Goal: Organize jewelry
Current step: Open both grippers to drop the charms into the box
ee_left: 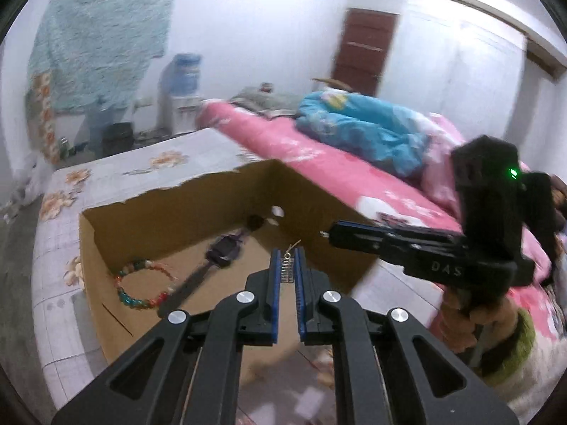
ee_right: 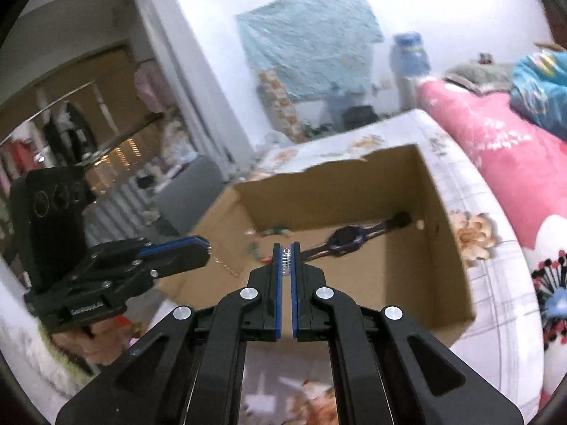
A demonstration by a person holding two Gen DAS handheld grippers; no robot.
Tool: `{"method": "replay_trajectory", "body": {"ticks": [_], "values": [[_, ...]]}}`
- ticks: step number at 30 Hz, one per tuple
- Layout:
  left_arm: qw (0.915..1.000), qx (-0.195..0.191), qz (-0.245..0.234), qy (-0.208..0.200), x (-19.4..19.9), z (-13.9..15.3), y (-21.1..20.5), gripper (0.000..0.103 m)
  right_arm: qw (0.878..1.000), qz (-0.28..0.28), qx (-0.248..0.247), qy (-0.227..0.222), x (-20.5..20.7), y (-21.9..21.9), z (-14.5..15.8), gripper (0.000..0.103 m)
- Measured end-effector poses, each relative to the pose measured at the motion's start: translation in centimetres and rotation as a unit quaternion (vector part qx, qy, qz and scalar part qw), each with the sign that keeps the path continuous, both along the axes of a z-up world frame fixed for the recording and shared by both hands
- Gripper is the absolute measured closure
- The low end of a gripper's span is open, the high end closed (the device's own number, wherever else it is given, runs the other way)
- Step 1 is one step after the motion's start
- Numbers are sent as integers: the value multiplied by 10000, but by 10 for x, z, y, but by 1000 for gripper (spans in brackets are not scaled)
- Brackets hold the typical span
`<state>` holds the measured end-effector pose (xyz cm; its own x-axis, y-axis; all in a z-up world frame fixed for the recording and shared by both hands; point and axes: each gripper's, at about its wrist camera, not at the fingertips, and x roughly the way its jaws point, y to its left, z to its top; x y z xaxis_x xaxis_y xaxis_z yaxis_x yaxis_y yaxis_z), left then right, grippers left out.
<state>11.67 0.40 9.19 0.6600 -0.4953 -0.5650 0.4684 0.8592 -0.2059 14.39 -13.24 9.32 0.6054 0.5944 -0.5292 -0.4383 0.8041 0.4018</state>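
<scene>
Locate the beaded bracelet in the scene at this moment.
The beaded bracelet lies on the floor of the cardboard box, in its near-left corner in the left wrist view, just left of the wristwatch.

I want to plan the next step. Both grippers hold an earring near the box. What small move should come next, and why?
Probably carry both over the box and lower them. The left gripper and the right gripper are each shut on an earring, and the bracelet and watch already lie inside.
</scene>
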Motion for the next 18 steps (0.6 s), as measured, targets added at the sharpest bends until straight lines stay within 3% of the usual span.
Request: {"method": "replay_trajectory", "body": {"ticks": [2,4,6,16,18], "values": [[9999,-56,85,123,15,-8,-1,95,10000,-59,-68,28,11,0,-6,96],[9992,-3,200,356,29,-17,-3,94,9998,-174,-88,83,20,-4,-9,85],[9984,28,337,447,35,-24,-2,87,9996,-252,34,84,20,-12,-10,77],[9975,-312,522,349,14,-19,20,82,9970,-439,632,-55,-12,-56,4,69],[9976,-393,512,255,0,-17,29,72,9951,-358,922,0,-20,-65,5,68]]}}
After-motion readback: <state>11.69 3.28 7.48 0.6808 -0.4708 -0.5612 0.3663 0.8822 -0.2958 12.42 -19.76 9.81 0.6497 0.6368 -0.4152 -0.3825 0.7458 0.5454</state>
